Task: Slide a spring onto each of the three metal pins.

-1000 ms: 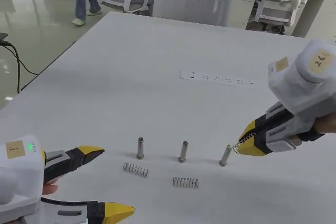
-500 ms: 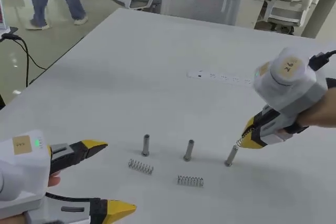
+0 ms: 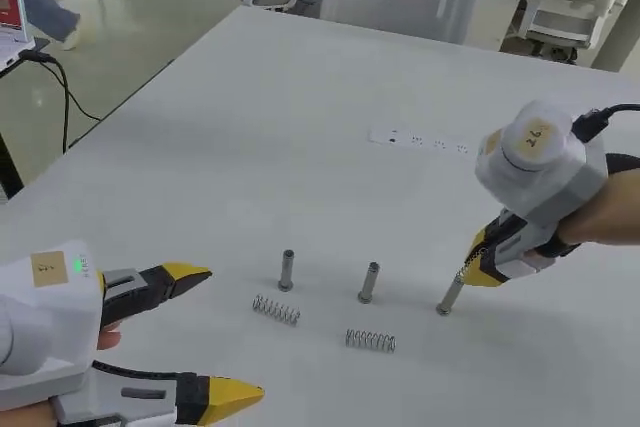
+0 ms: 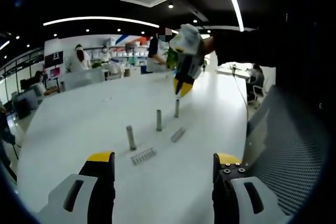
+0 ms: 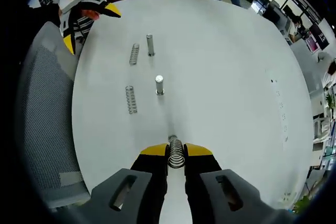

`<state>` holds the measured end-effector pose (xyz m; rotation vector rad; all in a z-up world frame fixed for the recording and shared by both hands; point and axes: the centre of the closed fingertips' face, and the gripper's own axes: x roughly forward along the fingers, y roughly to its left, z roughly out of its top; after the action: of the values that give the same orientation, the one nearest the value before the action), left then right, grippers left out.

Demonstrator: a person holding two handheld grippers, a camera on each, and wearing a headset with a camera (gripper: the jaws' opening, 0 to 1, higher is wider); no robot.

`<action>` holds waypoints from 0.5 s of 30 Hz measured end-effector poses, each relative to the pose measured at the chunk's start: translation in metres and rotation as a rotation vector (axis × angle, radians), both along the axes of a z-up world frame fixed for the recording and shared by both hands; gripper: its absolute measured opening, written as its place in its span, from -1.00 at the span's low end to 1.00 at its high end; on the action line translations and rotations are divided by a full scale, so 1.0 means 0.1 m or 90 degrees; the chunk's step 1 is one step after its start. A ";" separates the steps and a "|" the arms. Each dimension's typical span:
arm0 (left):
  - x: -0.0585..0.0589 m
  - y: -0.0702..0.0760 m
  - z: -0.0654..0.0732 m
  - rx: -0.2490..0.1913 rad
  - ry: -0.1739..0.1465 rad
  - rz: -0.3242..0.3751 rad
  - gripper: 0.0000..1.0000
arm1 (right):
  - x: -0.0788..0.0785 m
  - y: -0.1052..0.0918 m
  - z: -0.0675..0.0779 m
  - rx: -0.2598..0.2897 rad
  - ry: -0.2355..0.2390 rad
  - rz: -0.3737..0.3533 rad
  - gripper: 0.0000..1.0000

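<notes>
Three metal pins stand in a row on the white table: left pin (image 3: 287, 269), middle pin (image 3: 369, 282), right pin (image 3: 449, 295). My right gripper (image 3: 478, 269) is tilted steeply down over the right pin. It is shut on a spring (image 5: 176, 153), whose lower end meets that pin's top (image 5: 172, 139). Two loose springs lie in front of the pins, one on the left (image 3: 276, 309) and one near the middle (image 3: 370, 340). My left gripper (image 3: 230, 333) hangs open at the near left, apart from the pins, with nothing between its fingers (image 4: 100, 157).
A white power strip (image 3: 418, 142) lies flat further back on the table (image 3: 250, 127). Grey chairs (image 3: 400, 2) stand along the far edge. The table's left edge drops to the floor, where a black cable (image 3: 60, 87) runs.
My right gripper has tipped up from a low slant to a steep downward angle over the right pin, still with the spring. The left gripper has stayed put; the head camera shifted.
</notes>
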<state>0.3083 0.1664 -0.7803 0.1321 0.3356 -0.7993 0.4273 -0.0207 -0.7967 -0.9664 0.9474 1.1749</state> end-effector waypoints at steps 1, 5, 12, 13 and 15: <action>0.00 0.00 0.00 -0.001 0.000 0.000 0.44 | 0.00 0.00 0.00 -0.001 0.001 0.000 -0.83; -0.01 0.01 0.00 -0.001 0.000 0.001 0.43 | 0.01 0.01 -0.06 -0.014 0.008 0.003 -0.83; -0.03 0.03 -0.01 -0.001 0.003 0.003 0.41 | 0.01 0.03 -0.18 -0.032 0.025 0.004 -0.83; -0.03 0.03 -0.01 -0.001 0.003 0.003 0.41 | 0.03 0.02 -0.20 -0.036 0.025 0.005 -0.83; -0.03 0.02 -0.01 -0.002 0.004 0.002 0.41 | 0.04 0.02 -0.25 -0.044 0.029 0.005 -0.83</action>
<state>0.3054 0.1686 -0.7816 0.1266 0.3404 -0.7972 0.4308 -0.0191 -0.8219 -1.0028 1.0270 1.1820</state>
